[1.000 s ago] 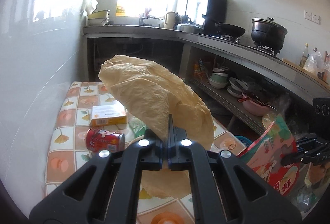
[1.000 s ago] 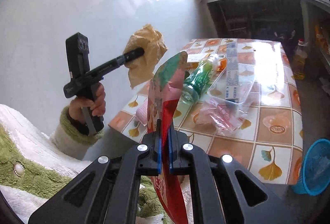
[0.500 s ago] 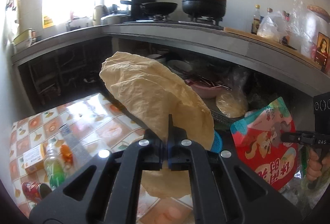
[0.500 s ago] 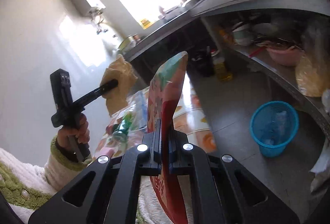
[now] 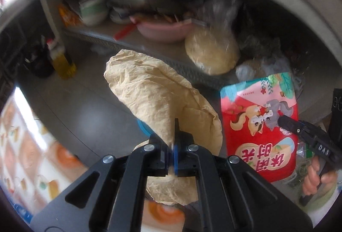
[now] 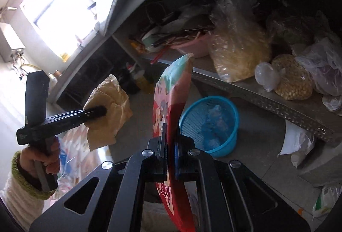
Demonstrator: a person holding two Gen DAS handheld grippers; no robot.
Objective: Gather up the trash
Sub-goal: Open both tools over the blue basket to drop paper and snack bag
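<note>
- Right now the left gripper (image 5: 173,142) is clenched on a crumpled tan paper wrapper (image 5: 158,99), which fans up toward twelve o'clock in the left wrist view.
- The right gripper (image 6: 170,146) is clamped on a red snack bag (image 6: 171,99), edge-on and upright between its jaws.
- Seen from the right wrist, a blue mesh basket (image 6: 233,112) sits on the grey floor (image 6: 256,150) at about one o'clock of the fingertips, some blue plastic inside.
- At nine o'clock, a hand (image 6: 40,157) in a green-cuffed sleeve grips the other tool's handle.
- Behind, a low metal shelf (image 6: 277,103) holds a pink basin (image 6: 192,46) and clear food bags (image 6: 237,48).
</note>
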